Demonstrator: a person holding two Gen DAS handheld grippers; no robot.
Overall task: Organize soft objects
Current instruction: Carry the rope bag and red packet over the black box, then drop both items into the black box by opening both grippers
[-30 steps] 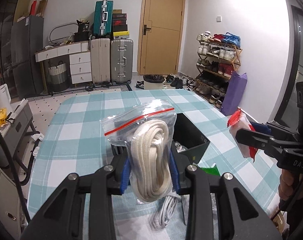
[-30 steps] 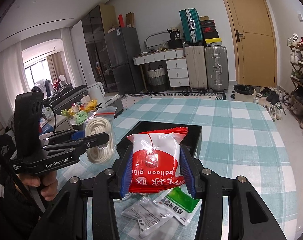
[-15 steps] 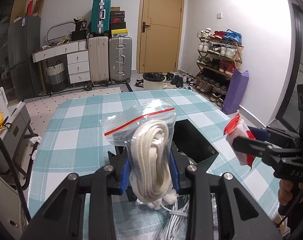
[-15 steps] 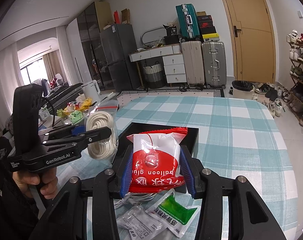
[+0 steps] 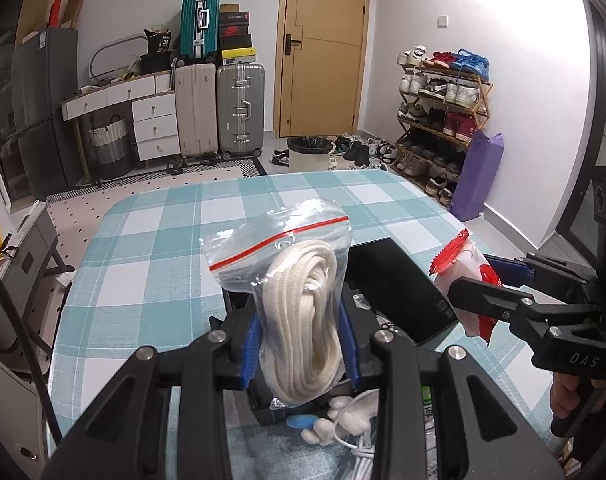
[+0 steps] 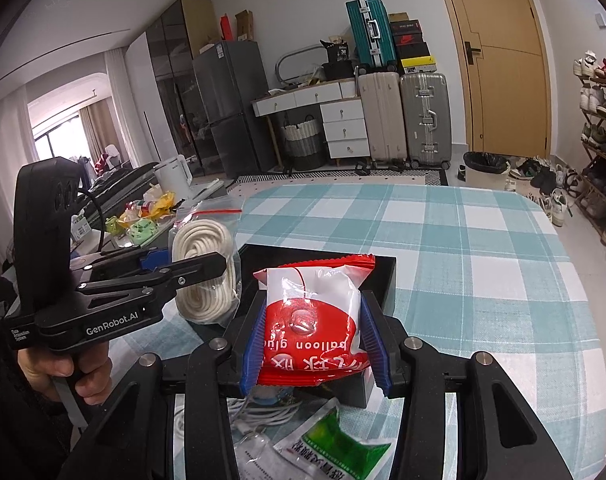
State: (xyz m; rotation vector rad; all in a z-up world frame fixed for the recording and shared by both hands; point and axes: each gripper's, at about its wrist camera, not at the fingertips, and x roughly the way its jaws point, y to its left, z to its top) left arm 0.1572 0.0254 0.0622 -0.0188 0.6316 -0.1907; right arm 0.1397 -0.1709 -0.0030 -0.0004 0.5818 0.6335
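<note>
Both grippers are loaded and held up over the table (image 5: 151, 240), so the step in hand looks like the carry toward the black bin (image 6: 387, 276), with neither item yet dropped. The left gripper (image 5: 301, 344) is clamped on a clear zip bag of rope (image 5: 303, 312), its blue pads pressing the coil from both sides; the bag stands upright between the fingers, red seal on top, and the bin lies just ahead and a little to the right of it. The right gripper (image 6: 311, 344) is closed on a red and white balloon glue packet (image 6: 311, 316), held flat between its pads, with the bin's far wall directly ahead and its near rim hidden beneath the packet. From the right wrist view the rope bag hangs just to the left of the packet, beside the bin's left edge. Below and behind the right fingers lie a white cable (image 6: 263, 412), a green sachet (image 6: 335, 444) and a clear sachet (image 6: 259, 456), still loose on the cloth. The next move likely calls for bringing each load over the bin opening, lowering until it sits inside the walls, then spreading the fingers. The two grippers are close together, so one should go in first. The slack rope bag may snag on the rim.
</note>
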